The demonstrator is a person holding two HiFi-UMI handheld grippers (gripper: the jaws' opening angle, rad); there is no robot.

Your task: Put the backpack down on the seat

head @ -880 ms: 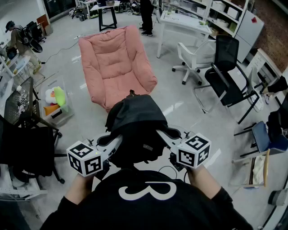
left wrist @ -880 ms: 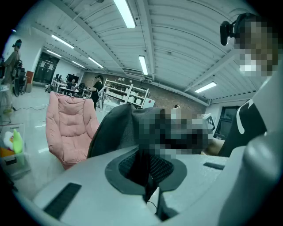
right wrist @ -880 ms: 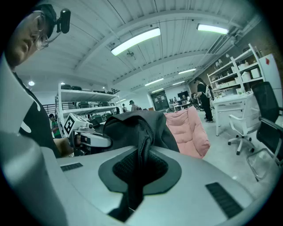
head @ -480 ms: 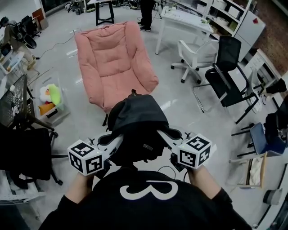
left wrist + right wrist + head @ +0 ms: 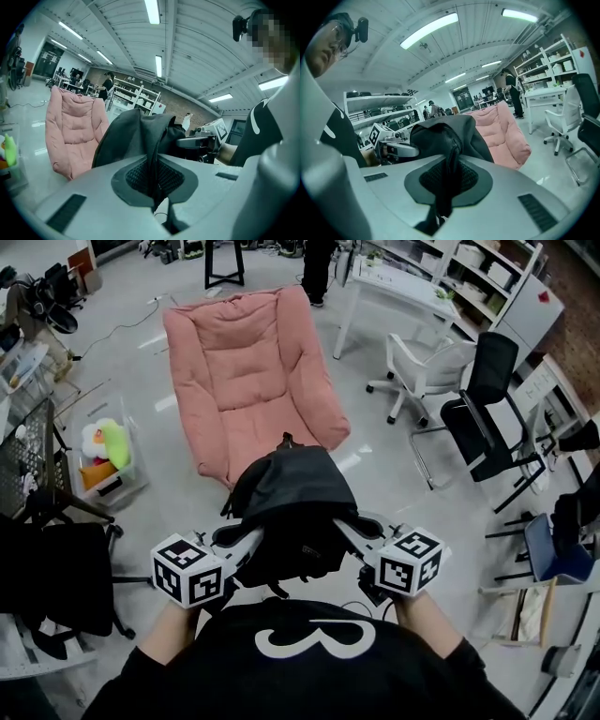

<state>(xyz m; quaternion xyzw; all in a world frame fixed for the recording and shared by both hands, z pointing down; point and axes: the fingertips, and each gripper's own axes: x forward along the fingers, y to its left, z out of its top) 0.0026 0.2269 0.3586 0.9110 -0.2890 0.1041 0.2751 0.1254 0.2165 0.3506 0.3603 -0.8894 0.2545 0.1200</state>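
Head view, lower centre: black backpack (image 5: 291, 507) is held up in the air in front of the person's torso, between the two grippers. It hangs clear of the floor (image 5: 394, 474).

Left gripper (image 5: 246, 542): comes in from the lower left. Its own view shows the jaws clenched on a fold of the backpack's dark fabric, which is pinched between the mesh-textured pads and runs up from them into the bag's bulk.

Right gripper (image 5: 349, 526): comes in from the lower right. Its jaws are likewise clenched on a black strap-like fold of the backpack, seen between the pads in the right gripper view. Each gripper view shows the other gripper just across the bag.

Pink padded seat (image 5: 248, 371): upper centre-left of the head view, standing on the floor with its back tilted away. The backpack is not on it. The bag's top overlaps the seat's near front edge in the picture, below the cushion.

Surroundings: white swivel chair (image 5: 422, 357) and black office chair (image 5: 483, 413) at right. White table (image 5: 398, 282) at upper right. Clear bin (image 5: 127, 474) with soft toys (image 5: 105, 442) at left.
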